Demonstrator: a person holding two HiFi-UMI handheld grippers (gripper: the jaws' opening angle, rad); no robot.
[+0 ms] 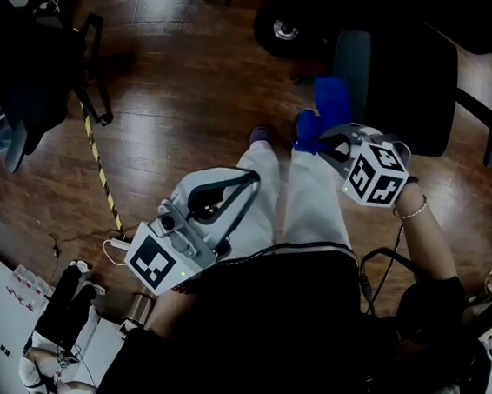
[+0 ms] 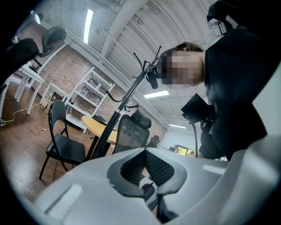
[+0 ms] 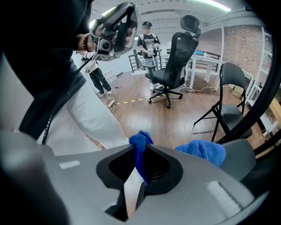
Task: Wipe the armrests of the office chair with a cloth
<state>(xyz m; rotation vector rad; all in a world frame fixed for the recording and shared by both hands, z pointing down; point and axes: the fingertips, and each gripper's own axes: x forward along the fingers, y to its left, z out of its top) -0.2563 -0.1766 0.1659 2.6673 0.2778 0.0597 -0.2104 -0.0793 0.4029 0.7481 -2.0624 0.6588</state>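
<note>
One blue cloth (image 3: 201,152) sits pinched between jaws of the right claw (image 3: 139,147).

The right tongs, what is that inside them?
A fold of blue cloth, pinched between the right tongs; the rest bunches out beyond the tips. How far the fold reaches back is covered by the tongs themselves.

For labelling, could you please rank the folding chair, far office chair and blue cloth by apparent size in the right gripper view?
1-2. folding chair and far office chair: alike, not ranked.
3. blue cloth, despite being nearest.
</note>
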